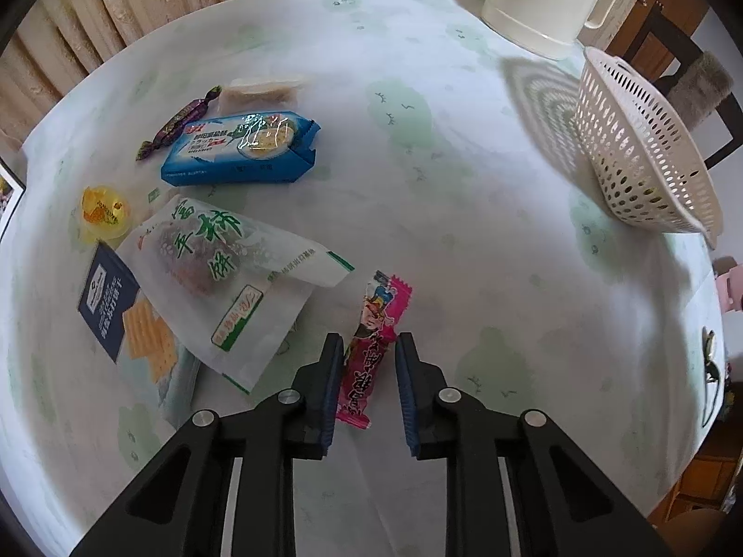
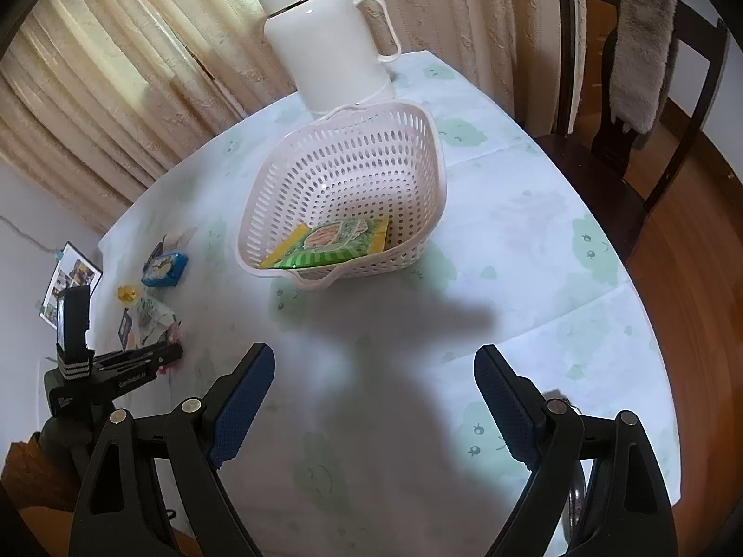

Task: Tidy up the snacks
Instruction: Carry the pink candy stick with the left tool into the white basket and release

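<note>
The left gripper straddles a crinkly pink foil candy stick lying on the table; only one ribbed blue pad touches it. The right gripper hangs wide open, near the perforated white plastic basket holding a flat green packet.

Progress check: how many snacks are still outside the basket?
7. Purple candy and clear packet farthest; blue pack; yellow jelly cup; white bag; navy cracker pack; pink candy between fingers of the left hand-held gripper. More may hide under the bag.
</note>
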A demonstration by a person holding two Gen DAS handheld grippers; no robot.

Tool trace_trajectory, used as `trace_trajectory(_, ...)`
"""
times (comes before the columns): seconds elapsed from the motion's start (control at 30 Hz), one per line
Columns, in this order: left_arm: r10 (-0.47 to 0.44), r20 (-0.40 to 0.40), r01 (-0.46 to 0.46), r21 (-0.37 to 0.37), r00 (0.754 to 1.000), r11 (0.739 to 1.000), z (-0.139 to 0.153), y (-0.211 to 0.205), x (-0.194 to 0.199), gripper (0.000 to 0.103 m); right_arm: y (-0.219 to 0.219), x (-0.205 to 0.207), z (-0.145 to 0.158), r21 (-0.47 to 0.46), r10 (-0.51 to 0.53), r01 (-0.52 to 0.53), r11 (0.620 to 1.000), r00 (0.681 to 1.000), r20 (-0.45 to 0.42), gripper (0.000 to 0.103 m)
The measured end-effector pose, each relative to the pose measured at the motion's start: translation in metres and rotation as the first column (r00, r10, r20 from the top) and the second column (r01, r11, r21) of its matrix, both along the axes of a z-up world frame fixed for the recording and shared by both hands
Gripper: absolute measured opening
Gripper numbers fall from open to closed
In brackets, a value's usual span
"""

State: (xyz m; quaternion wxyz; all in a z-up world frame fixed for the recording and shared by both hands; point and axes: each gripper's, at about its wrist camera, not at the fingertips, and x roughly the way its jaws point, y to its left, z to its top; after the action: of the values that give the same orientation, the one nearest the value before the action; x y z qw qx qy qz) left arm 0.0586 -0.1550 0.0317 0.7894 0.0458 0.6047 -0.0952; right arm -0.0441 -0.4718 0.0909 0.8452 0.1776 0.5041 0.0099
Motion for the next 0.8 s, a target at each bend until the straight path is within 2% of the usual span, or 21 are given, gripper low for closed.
trace_trajectory(0.27,-0.004,0.028,0.007,-0.132,1.0,0.991,0.044,-0.021,-0.002,0.019,-0.001,0.0,0.0,0.011,0.013,-0.013,1.0,1.0,0.007,0.088)
trace_trajectory(0.47,-0.082,0.083,0.097,-0.21,0.993,0.973,0.08,-0.073,0.013,0.019,-0.007,-0.004,0.0,0.021,-0.002,0.002,1.0,1.0,0.014,0.088)
trace_trajectory(0.6,-0.149,0.1,0.169,-0.236,0.984,0.957,0.094,-0.112,0.019,0.019,-0.018,-0.01,0.0,0.028,-0.032,0.031,0.999,0.999,0.017,0.088)
trace_trajectory(0.8,-0.221,0.117,0.242,-0.213,0.968,0.947,0.094,-0.161,0.024,0.02,-0.041,-0.024,-0.002,0.042,-0.09,0.089,0.995,0.996,0.017,0.088)
